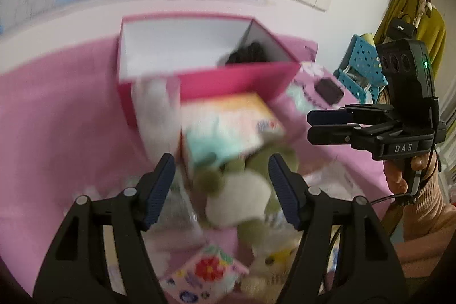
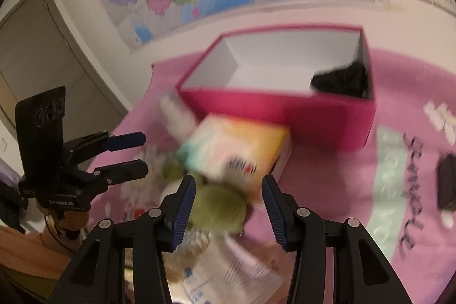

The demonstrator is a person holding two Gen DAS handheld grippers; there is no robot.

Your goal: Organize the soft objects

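sat ahead of both tools and a bit up: the big pink box [image 1: 236,81], open on top, white inside, with one dark soft thing [image 2: 342,81] down in its far right corner. rested on the pink blanket [image 1: 57,133], which spread under everything.

lay just in front of the box, between it and the tools: a pastel tissue pack [image 1: 230,127], tilted, leaning over the pile. stood beside that pack, close against the box wall: a white fuzzy toy [image 1: 156,107].

lay right between the fingers of the left gripper [image 1: 222,190]: a green and white plush toy [image 1: 239,198], partly under the tissue pack. open wide, that left gripper, with nothing held. open wide too, the right gripper [image 2: 229,207], over the same green toy, also with nothing held. lay nearer still, below the left tool: a flowered pack [image 1: 205,272] and a small yellow toy [image 1: 273,261], both too blurry to name well.

could go wrong like this, by best guess: both tools over one toy, so could bump each other. could drag the tissue pack along, since it rested on the toy. could squish the plush and pinch only fur, then drop it short of the box. could miss in such a fast, blurry move.
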